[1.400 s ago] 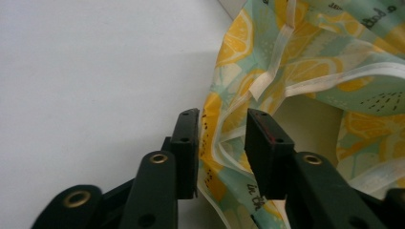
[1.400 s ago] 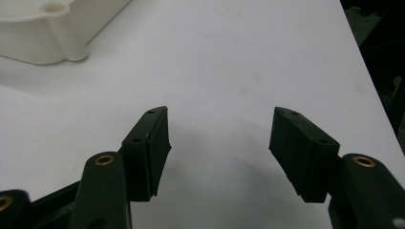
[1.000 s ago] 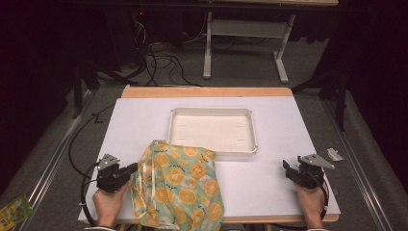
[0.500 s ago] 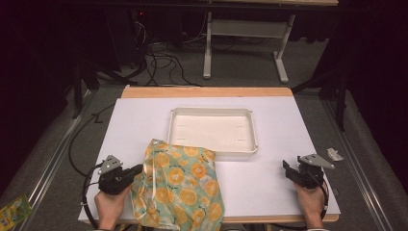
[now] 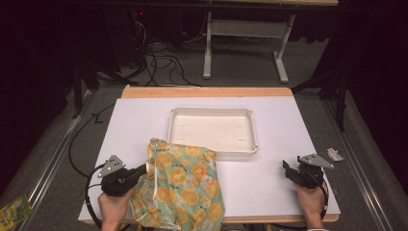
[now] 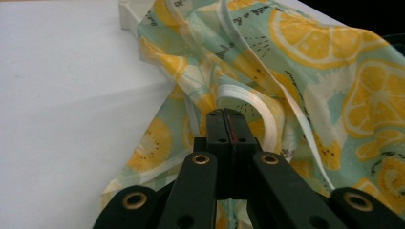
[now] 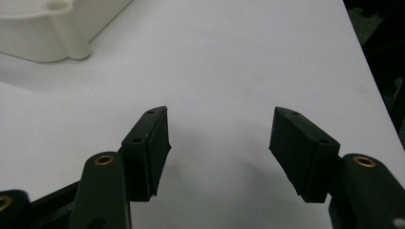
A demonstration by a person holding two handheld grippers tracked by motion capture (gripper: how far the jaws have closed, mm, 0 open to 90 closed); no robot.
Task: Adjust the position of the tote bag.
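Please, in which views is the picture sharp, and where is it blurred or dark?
High view: table bright, surroundings dark. Left gripper view: left gripper sharp, lemon-print cloth soft behind. Right gripper view: right gripper fairly sharp, white tray blurred, faint shadows under the jaws.

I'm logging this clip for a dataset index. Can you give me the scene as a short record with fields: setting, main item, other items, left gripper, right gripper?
setting: white table, dark room behind
main item: lemon-print bag, crumpled at the near table edge, its top corner lying over the tray's near rim
other items: white tray, shallow, nothing in it, mid-table
left gripper: left gripper with jaws shut on the bag's left edge, beside its white handle loop
right gripper: right gripper with jaws open, nothing between them, over bare table at the right
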